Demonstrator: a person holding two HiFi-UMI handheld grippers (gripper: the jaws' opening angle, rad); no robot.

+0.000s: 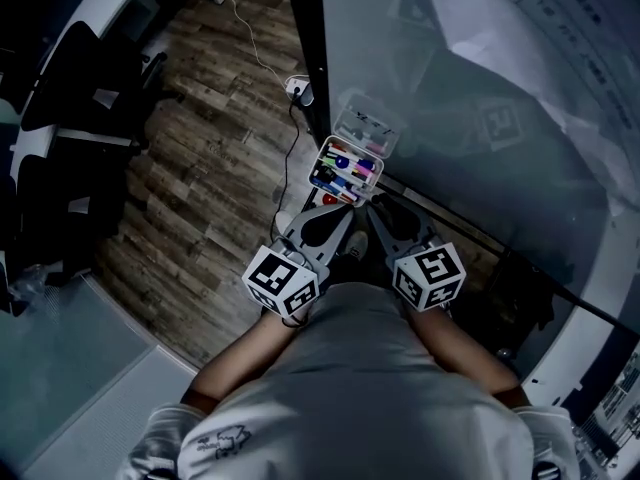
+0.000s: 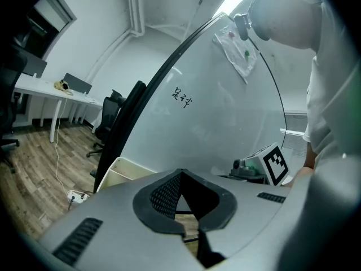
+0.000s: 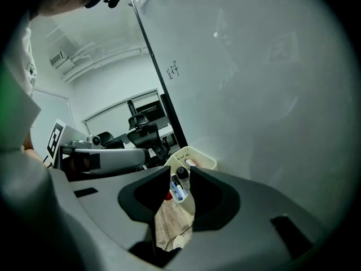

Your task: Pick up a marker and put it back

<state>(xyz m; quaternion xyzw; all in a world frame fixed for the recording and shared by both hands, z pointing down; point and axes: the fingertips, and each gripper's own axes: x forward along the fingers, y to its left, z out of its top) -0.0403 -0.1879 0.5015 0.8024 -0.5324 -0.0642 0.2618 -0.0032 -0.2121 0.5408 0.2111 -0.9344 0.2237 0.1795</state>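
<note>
Markers [image 1: 345, 171]: probably light, stiff and slippery; best gripped at mid-barrel.
Left gripper [image 2: 180, 174]: jaws closed together, empty.
Right gripper [image 3: 176, 176]: jaws apart, empty, facing the tray [image 3: 207, 161].

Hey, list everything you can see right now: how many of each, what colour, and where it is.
markers: several, mixed colours (green, blue, pink, red, black), in the tray's nearer compartment
marker tray: one, pale, two compartments, at the board's lower edge
glass board: one, grey, at the right
floor: brown wood planks, at the left
cable: one, white, lying on the floor
office chairs: at least two, black, far left
left hand-held gripper: grey, jaws together, empty
right hand-held gripper: grey, jaws apart, empty, aimed at the tray
shirt: pale, the person's, bottom centre
</note>
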